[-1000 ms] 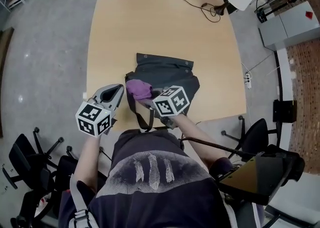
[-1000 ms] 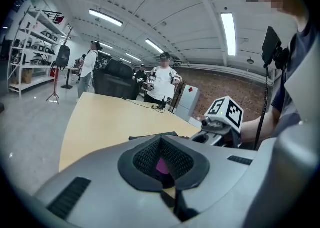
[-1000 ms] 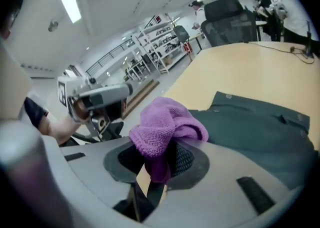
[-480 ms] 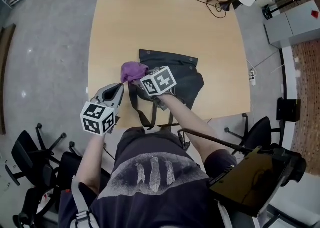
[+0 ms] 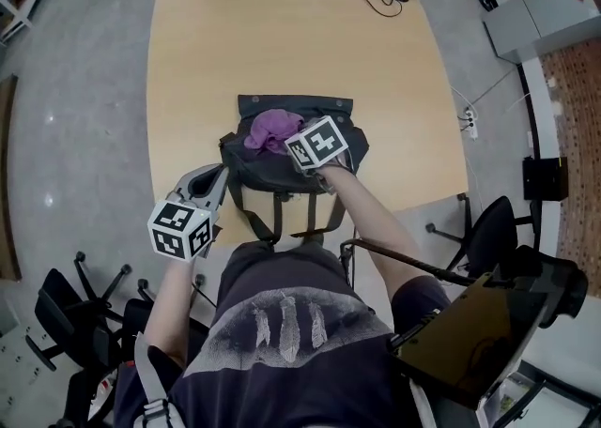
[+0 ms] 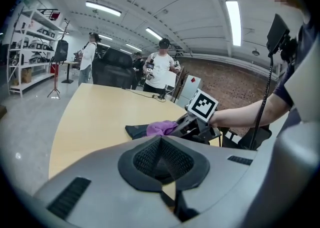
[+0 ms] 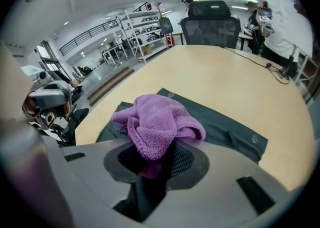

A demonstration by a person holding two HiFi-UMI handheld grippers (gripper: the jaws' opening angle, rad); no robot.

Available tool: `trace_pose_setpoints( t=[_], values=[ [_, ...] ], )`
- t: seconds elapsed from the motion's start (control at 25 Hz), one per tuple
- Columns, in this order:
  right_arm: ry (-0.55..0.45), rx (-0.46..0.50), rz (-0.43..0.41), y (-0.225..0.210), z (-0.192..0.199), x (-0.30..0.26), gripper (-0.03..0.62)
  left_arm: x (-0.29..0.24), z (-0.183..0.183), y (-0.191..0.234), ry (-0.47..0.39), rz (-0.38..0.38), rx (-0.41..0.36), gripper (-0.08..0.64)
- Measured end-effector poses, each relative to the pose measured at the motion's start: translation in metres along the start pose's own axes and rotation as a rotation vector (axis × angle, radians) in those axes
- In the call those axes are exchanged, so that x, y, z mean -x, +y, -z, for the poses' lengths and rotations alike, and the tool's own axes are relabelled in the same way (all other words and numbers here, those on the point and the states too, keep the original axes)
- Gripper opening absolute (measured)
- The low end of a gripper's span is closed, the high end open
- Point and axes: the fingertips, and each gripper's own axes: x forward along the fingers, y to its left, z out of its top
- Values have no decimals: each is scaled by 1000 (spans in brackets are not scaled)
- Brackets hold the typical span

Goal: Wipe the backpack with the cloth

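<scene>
Head view: the cloth (image 5: 272,128) is pinched by the right gripper (image 7: 155,159) on the backpack (image 5: 282,171), at the table's (image 5: 235,41) six o'clock. Jaws of the left gripper (image 6: 162,161) are pressed together, empty. Wiping seems under way; next, the cloth should be rubbed across.

Long ceiling strips (image 6: 103,8) wash the hall in bright, even light. The wooden counter (image 5: 282,41) carries only soft, faint shadows, and pale glints dot the grey floor (image 5: 45,199). Both claw views bow hard at the edges and fall away into black corners. In the right claw (image 7: 152,164) view the purple cloth (image 7: 157,122) is crisp, while the near grey housing is smeared soft.
</scene>
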Motion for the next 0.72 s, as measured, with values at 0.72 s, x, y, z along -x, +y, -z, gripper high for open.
trace_pose_setpoints(
  t=[0.72],
  values=[
    [90,-36,252,-158,66,70,100,-35,-21,-51,8,52,-69,6]
  ],
)
